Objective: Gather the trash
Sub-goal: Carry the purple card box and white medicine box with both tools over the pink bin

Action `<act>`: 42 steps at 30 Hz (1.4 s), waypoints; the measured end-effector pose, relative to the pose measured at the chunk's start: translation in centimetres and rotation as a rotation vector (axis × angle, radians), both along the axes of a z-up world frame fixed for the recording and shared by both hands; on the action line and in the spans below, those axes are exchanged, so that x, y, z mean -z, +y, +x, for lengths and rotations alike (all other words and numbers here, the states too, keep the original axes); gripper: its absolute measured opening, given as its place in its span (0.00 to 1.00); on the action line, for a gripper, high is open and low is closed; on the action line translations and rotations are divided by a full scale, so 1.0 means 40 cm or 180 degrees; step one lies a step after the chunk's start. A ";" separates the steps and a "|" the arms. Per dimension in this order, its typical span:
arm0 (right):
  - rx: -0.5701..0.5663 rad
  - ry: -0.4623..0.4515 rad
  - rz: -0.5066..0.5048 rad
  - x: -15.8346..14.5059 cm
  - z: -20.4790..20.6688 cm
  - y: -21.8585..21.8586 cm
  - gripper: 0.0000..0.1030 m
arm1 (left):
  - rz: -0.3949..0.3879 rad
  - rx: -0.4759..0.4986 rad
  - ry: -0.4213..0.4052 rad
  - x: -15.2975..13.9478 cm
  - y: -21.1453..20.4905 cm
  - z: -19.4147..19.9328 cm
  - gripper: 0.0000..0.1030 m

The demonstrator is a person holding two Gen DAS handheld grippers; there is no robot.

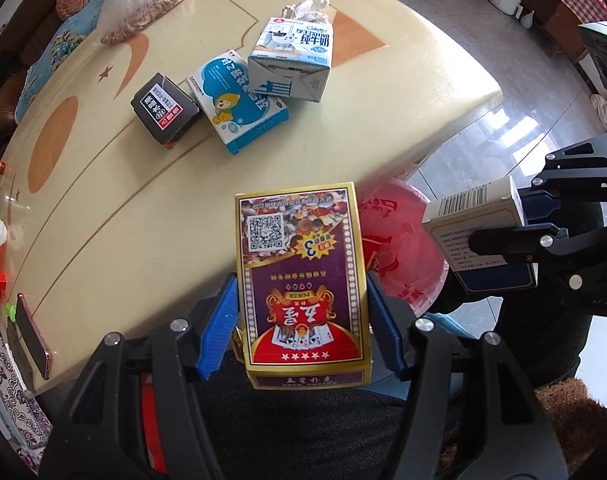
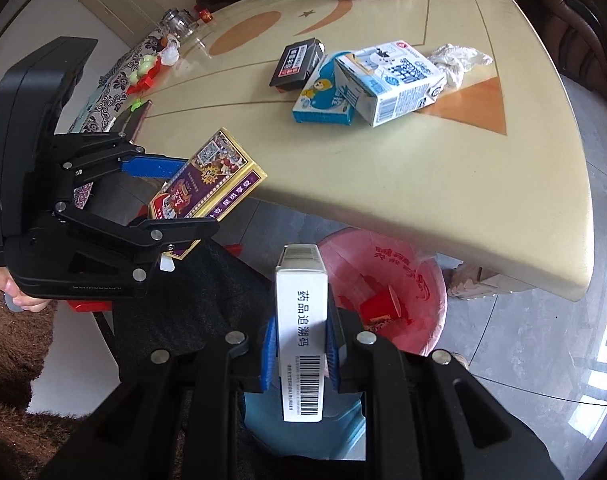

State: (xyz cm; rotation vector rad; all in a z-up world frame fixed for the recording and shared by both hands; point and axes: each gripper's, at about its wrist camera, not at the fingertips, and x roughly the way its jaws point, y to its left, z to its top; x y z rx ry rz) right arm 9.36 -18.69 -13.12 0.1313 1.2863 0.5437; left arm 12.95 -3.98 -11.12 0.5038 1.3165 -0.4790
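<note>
since the pink-lined bin (image 2: pixel 383 288) sits just ahead of and below the right gripper (image 2: pixel 299 354), clamped on the medicine box (image 2: pixel 301 320), it is judged nearer than the left gripper (image 1: pixel 303 312), clamped on the card box (image 1: pixel 301 276).

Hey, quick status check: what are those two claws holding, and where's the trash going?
Left gripper shut on poker card box. Right gripper shut on white medicine box. Pink-lined bin below table edge, path open.
</note>
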 end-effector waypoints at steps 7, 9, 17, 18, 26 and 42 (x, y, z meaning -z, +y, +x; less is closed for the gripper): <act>-0.0037 0.0078 -0.0116 0.080 0.000 0.011 0.20 | 0.0028 0.0085 -0.0055 0.072 -0.014 -0.021 0.59; -0.0048 0.0083 -0.0160 0.100 -0.001 0.015 0.20 | -0.0003 0.0105 -0.0017 0.093 -0.020 -0.029 0.59; -0.0094 0.0080 -0.0345 0.171 -0.010 0.035 0.20 | 0.0044 0.0111 -0.0058 0.167 -0.039 -0.056 0.59; -0.0105 0.0064 -0.0388 0.176 -0.013 0.039 0.20 | 0.0049 0.0105 -0.0075 0.175 -0.041 -0.061 0.59; -0.0170 -0.0022 -0.0666 0.238 -0.027 0.062 0.20 | -0.0040 -0.0057 0.0017 0.253 -0.042 -0.085 0.59; 0.0020 0.0055 -0.0765 0.366 -0.019 0.044 0.20 | -0.0183 -0.0428 0.0459 0.416 -0.033 -0.108 0.58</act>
